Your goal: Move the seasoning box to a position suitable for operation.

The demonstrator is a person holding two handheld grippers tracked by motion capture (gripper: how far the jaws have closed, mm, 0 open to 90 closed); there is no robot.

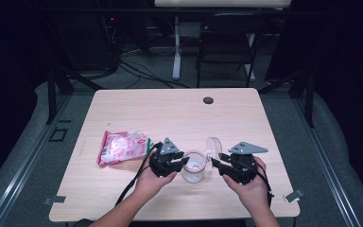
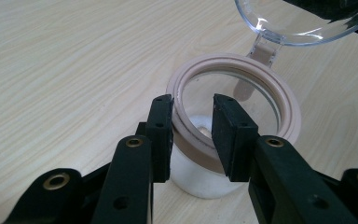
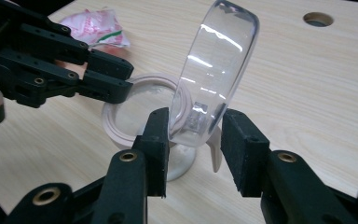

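High view: the clear jar (image 1: 192,166) stands on the surface (image 1: 179,113) near its front edge, left gripper (image 1: 182,161) and right gripper (image 1: 216,163) either side, pink packet (image 1: 123,146) left of the jar.

Left gripper view: jaws straddle the jar's beige rim (image 2: 235,63), not visibly pressing.

Right gripper view: jaws flank the upright clear lid (image 3: 214,74), one touching, the other apart.

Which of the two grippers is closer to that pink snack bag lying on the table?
Left. The left gripper is at the clear jar, just right of the pink bag. The right gripper is on the jar's far side, by its raised lid.
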